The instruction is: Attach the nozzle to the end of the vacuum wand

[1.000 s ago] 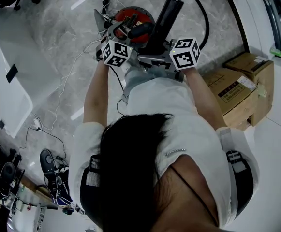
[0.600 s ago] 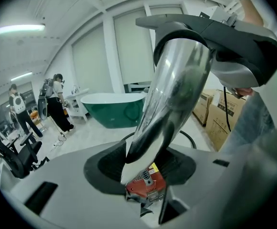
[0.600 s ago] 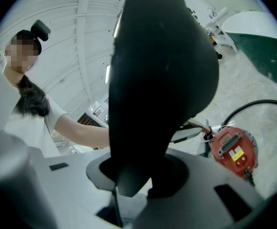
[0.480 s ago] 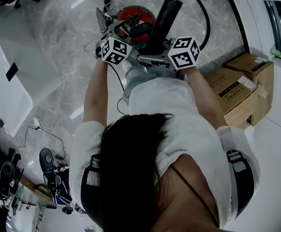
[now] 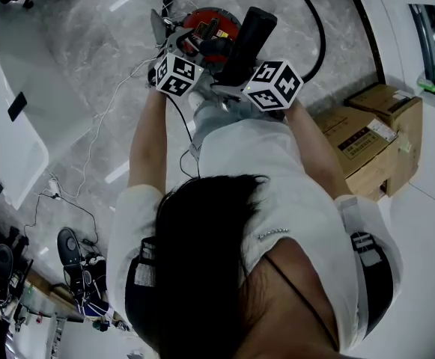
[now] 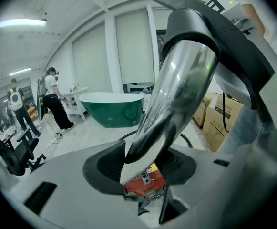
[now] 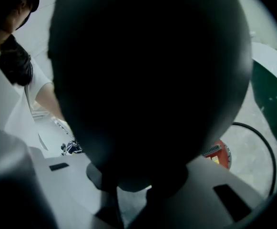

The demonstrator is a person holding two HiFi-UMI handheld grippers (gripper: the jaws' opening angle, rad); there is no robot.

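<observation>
My left gripper (image 5: 189,48) (image 6: 143,175) reaches over the red vacuum body (image 5: 206,22) (image 6: 145,182). The lower tip of a clear curved tube (image 6: 176,89) sits between its pads (image 6: 105,168) and touches both; these jaws have just been opening. The tube's grey collar (image 6: 195,27) rises toward my right gripper (image 5: 236,73) (image 7: 128,194). That gripper is shut on the black wand (image 5: 248,36), whose dark bulk (image 7: 148,80) fills the right gripper view. The joint between the tube and the wand is hidden.
A black hose (image 5: 314,21) loops over the marble floor behind the vacuum. Cardboard boxes (image 5: 374,133) stand at the right and a white tub (image 5: 7,126) at the left. Cables (image 5: 90,163) trail at the left. A green bathtub (image 6: 112,109) and people (image 6: 55,99) are farther off.
My right gripper has rolled and shifted slightly left, tipping the top of the black wand leftward. The left gripper has barely moved.
</observation>
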